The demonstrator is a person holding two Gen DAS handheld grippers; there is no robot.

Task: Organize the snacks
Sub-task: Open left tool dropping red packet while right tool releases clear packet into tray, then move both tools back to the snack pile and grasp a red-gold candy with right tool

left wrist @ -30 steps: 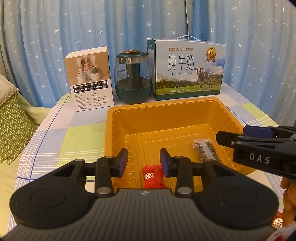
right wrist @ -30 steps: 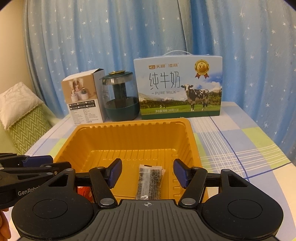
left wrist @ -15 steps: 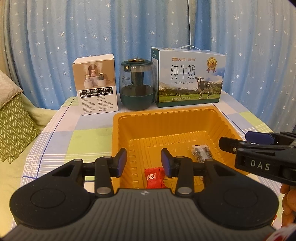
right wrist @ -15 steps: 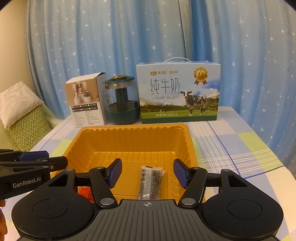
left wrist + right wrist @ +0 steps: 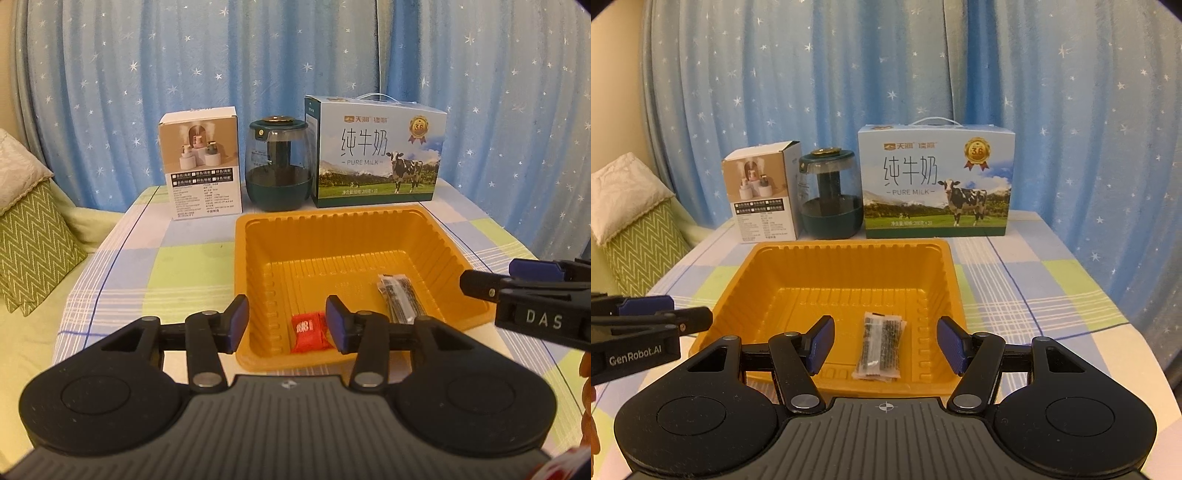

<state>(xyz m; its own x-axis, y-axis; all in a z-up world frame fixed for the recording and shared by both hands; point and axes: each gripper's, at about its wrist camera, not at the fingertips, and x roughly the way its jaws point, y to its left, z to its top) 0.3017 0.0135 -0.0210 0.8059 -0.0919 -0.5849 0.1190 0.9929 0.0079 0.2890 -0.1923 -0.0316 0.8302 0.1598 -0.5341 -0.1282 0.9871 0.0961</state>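
From the left wrist camera, the left gripper hangs over the near edge of an orange tray that sits on a checked tablecloth. Its jaws have just been opening and now stand a moderate way apart, with nothing pressed between the blue pads. A red snack packet lies flat on the tray floor below the gap, close to the near wall, clear of both pads. A dark snack packet lies further right in the same tray, apart from the red one. The right gripper comes in from the right edge, over the tray's right rim. Behind the tray stand a small white box, a dark green jar and a milk carton, in a row before a blue starred curtain. A green zigzag cushion lies off to the left.

From the right wrist camera, the right gripper hangs over the near part of the tray, jaws about half open and holding nothing. The dark snack packet lies on the tray floor below the gap, touching neither pad. The left gripper reaches in from the left edge, beside the tray's left rim. The white box, jar and milk carton stand in the same row behind
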